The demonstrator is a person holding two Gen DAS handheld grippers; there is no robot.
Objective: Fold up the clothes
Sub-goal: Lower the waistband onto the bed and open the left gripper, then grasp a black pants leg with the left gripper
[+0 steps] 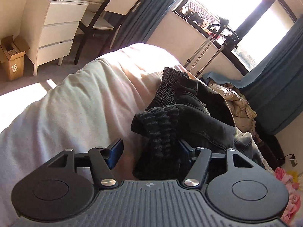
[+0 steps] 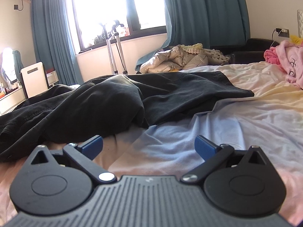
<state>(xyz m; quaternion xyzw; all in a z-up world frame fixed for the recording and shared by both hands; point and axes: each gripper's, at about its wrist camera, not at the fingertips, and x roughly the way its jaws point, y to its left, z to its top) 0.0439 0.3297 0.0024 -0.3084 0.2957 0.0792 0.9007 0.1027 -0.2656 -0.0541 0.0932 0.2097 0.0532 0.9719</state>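
A dark grey garment [image 2: 117, 102] lies crumpled on the pale bed sheet [image 2: 246, 113]. In the left wrist view its ribbed elastic waistband [image 1: 161, 138] sits between the blue pads of my left gripper [image 1: 149, 151], lying against the right pad; the jaws stand wide apart. The rest of the garment [image 1: 204, 113] stretches away to the right. My right gripper [image 2: 148, 145] is open and empty, low over the sheet, just in front of the garment's near edge.
A beige quilted jacket [image 2: 176, 58] and a pink garment [image 2: 289, 60] lie on the far side of the bed. A white drawer unit [image 1: 56, 30], a chair [image 1: 117, 1] and a cardboard box [image 1: 13, 56] stand beyond the bed's edge. Windows with blue curtains [image 2: 204, 13] are behind.
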